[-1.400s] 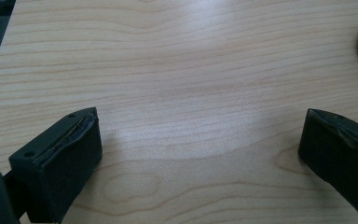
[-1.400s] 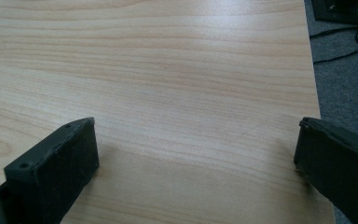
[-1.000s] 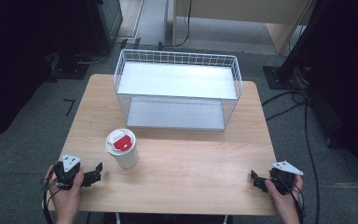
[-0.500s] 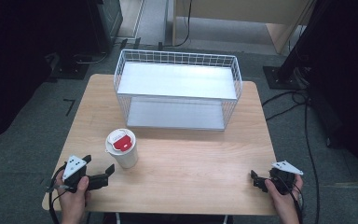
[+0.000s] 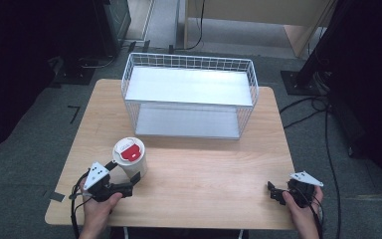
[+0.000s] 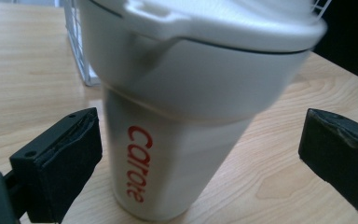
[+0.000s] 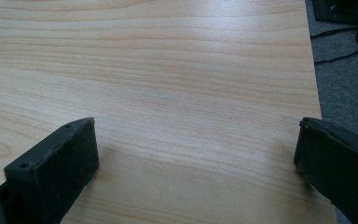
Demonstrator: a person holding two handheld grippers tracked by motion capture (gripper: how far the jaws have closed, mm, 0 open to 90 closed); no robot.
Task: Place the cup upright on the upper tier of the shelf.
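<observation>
L tool (image 5: 127, 182) sits at the near-left edge of the tabletop (image 5: 209, 179), jaws spread wide either side of the white cup (image 5: 130, 158) w/ red-patch lid; in the left gripper view the cup (image 6: 182, 107) stands upright between the jaws, no contact w/ either. R tool (image 5: 274, 191) rests low at the near-right corner, jaws spread, bare wood between them. Farther back, mid-tabletop, stands a white wire basket rack (image 5: 189, 94), well apart from the cup.
</observation>
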